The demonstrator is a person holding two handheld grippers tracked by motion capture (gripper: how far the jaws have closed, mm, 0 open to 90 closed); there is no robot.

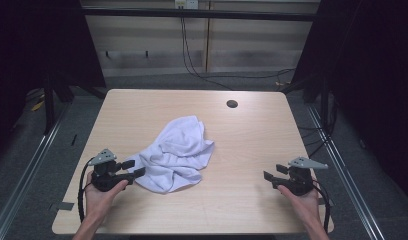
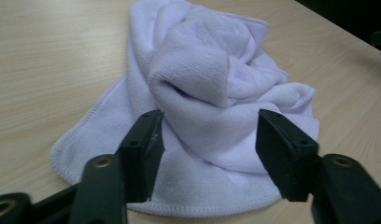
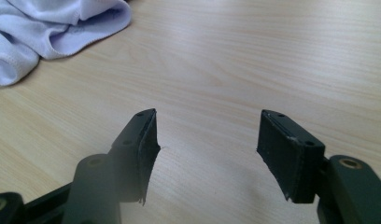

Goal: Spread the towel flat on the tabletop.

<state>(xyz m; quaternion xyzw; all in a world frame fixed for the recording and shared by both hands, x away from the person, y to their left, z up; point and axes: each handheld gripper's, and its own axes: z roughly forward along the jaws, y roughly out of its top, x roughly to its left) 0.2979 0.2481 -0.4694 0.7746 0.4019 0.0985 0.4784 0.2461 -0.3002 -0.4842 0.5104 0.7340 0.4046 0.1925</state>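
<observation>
From the high view, one crumpled white terry-cloth towel [image 1: 174, 152] lies heaped on the pale wood-grain table [image 1: 252, 145], left of its middle and toward the near edge, apparently dropped loose and not yet spread. Two black hand-held grippers flank it: the left gripper [image 1: 132, 169] sits just beside the towel's near-left corner, seemingly lined up to take that corner, while the right gripper [image 1: 270, 178] waits well apart near the table's near-right corner. One small dark round hole [image 1: 232, 104] marks the far side.

In the left gripper view, the jaws stand apart, released, with the towel's hemmed edge [image 2: 202, 205] lying between and just beyond them; nothing is grasped.

In the right gripper view, the right gripper [image 3: 207, 140] is likewise released over bare table, one towel fold [image 3: 58, 23] off toward the upper left.
</observation>
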